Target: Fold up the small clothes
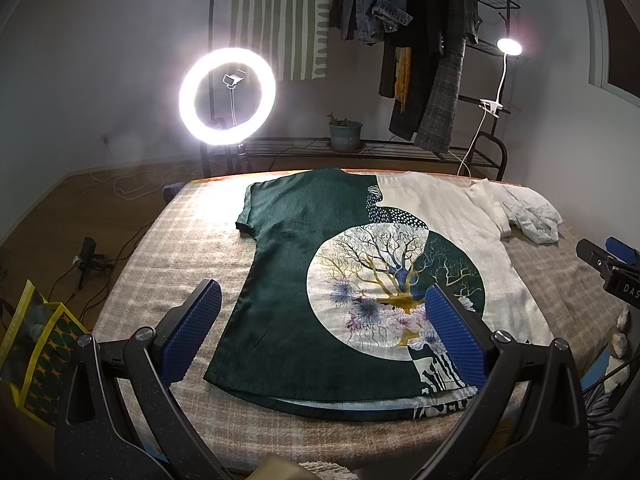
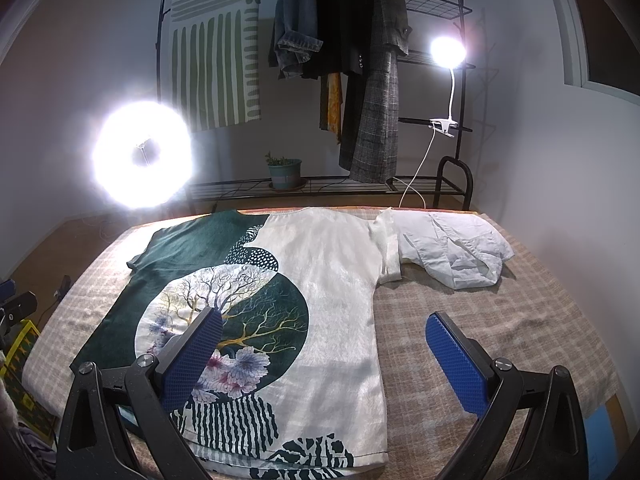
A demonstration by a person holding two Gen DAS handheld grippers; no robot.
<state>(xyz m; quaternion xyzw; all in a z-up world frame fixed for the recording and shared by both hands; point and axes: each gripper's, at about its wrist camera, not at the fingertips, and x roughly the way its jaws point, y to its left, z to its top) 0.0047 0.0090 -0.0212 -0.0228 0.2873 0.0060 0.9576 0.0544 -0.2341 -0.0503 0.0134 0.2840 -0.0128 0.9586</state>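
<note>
A short-sleeved shirt (image 1: pixel 288 280), dark green on the left half and cream on the right with a tree-and-flower print, lies flat and spread out on the checked beige cover; it also shows in the right wrist view (image 2: pixel 332 280). My left gripper (image 1: pixel 322 320) is open and empty above the shirt's lower hem. My right gripper (image 2: pixel 324 350) is open and empty above the shirt's lower right side. The right gripper's tip (image 1: pixel 608 260) shows at the right edge of the left wrist view.
A crumpled white garment (image 2: pixel 456 252) lies at the far right beside the shirt's sleeve. The checked cover (image 2: pixel 500 320) spans the table. Behind stand a ring light (image 1: pixel 227 96), a clip lamp (image 2: pixel 447 52), a clothes rack with hanging coats (image 2: pixel 360 80) and a potted plant (image 2: pixel 285 174).
</note>
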